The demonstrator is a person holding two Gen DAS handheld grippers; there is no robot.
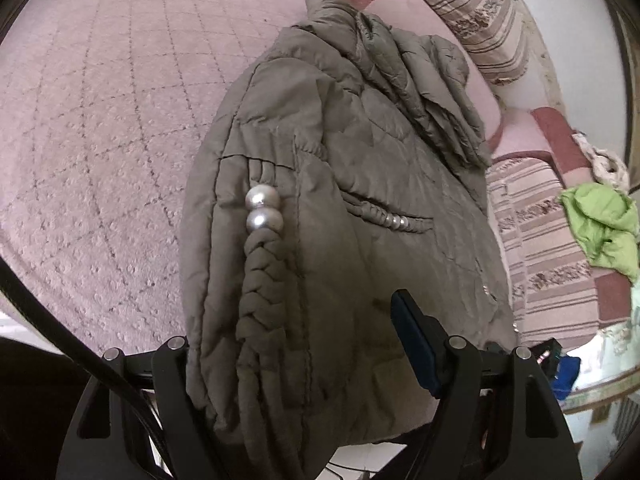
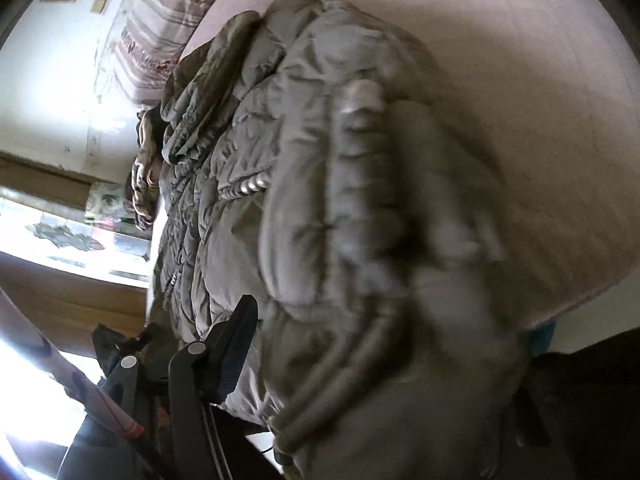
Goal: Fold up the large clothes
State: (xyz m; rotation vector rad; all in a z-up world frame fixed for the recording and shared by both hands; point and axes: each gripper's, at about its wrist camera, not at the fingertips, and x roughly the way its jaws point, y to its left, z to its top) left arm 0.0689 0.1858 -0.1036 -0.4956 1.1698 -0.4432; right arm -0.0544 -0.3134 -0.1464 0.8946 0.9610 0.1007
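An olive-grey quilted jacket with a braided trim and two large pearl beads lies folded on a pink bed cover. My left gripper straddles the jacket's near edge; the jaws stand wide apart, the blue-padded right finger on top of the cloth and the left finger hidden under a fold. In the right wrist view the same jacket fills the frame, partly blurred. My right gripper is at its near edge; one finger shows, the other is hidden by cloth.
Striped cushions line the wall at the back right. A lime-green garment lies on a striped cushion at the right. A window and wooden furniture show at the left of the right wrist view.
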